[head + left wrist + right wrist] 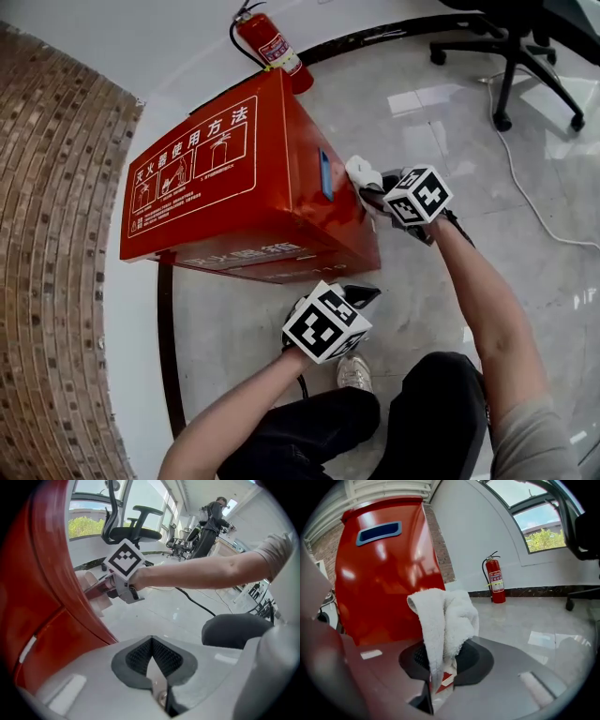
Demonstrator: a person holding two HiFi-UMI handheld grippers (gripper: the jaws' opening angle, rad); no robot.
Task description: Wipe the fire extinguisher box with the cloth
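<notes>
Between right tongs (439, 666), white cloth (446, 618)

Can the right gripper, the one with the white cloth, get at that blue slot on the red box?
Probably yes. The right gripper holds the cloth close to the side of the box, and nothing stands between it and the blue slot.

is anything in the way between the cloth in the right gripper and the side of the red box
Nothing visible. The right gripper holds the white cloth right up at the red box, at the side face with the blue slot, and no other thing sits between them.
</notes>
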